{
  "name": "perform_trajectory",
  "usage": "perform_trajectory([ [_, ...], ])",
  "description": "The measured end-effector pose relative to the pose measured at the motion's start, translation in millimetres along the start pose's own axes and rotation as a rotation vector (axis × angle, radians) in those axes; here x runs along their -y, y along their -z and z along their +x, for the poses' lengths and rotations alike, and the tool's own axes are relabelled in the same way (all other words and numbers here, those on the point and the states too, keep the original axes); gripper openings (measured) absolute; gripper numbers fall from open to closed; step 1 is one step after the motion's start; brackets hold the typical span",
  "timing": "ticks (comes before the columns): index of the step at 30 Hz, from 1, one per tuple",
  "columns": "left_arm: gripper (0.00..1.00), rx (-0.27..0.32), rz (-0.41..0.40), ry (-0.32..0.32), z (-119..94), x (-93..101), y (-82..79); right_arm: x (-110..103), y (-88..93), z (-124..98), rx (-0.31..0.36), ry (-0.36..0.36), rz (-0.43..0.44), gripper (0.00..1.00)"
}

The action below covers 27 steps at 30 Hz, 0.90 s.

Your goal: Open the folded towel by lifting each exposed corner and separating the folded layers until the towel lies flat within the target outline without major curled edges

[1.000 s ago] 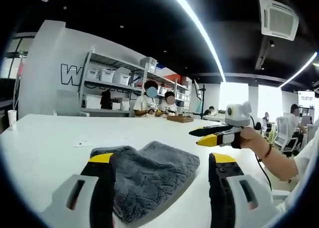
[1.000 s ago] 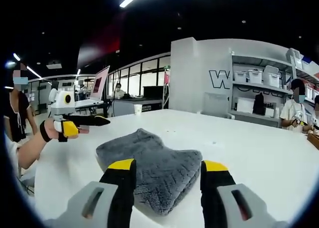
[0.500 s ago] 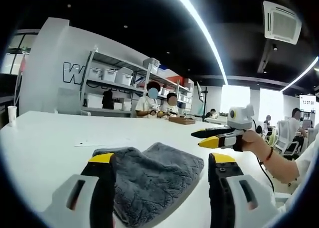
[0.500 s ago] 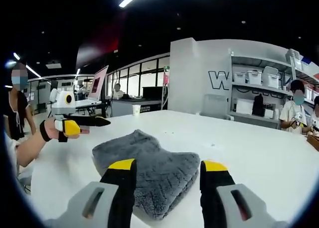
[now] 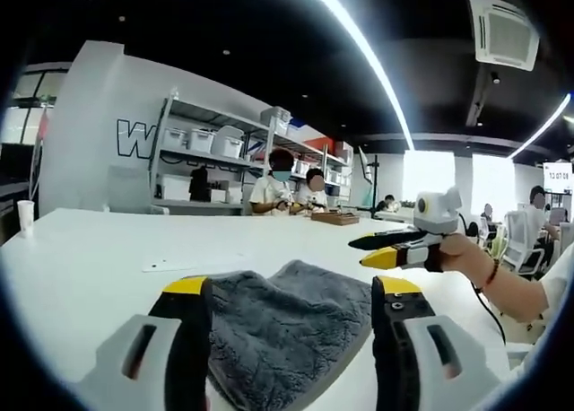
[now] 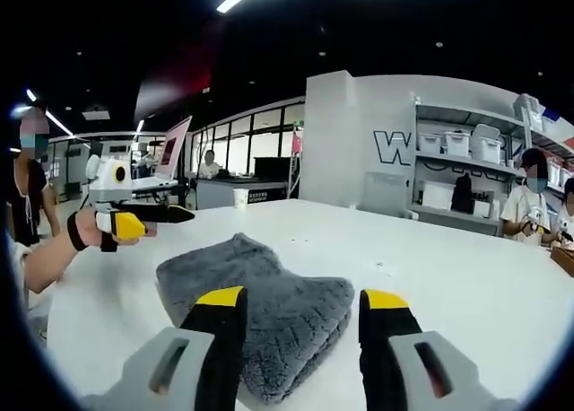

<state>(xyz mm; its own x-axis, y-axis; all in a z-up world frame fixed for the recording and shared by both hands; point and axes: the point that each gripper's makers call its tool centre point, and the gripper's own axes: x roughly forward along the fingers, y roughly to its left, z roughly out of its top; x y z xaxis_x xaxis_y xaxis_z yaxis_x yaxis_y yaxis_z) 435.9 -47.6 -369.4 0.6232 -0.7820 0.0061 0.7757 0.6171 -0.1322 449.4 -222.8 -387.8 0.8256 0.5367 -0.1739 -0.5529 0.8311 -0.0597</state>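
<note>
- Left gripper (image 5: 289,290) is held wide open at lower centre, nothing gripped, above the folded grey towel (image 5: 287,326).
- Right gripper (image 6: 300,301) is likewise spread wide and empty over the towel on the white table (image 6: 466,285).

The towel (image 5: 278,326) is dark grey and shaggy on a plain white table (image 5: 81,258) — both grippers (image 5: 289,290) (image 6: 300,301) show black jaws tipped yellow, with pale grey bodies.
</note>
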Motion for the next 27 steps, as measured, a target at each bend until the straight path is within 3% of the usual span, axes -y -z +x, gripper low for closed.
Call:
perform_trajectory([
  [27, 0.67, -0.037, -0.043, -0.044, 10.8, -27.3, 16.2, 10.1, 11.9, 18.2, -0.051, 0.012, 0.01, 0.41],
])
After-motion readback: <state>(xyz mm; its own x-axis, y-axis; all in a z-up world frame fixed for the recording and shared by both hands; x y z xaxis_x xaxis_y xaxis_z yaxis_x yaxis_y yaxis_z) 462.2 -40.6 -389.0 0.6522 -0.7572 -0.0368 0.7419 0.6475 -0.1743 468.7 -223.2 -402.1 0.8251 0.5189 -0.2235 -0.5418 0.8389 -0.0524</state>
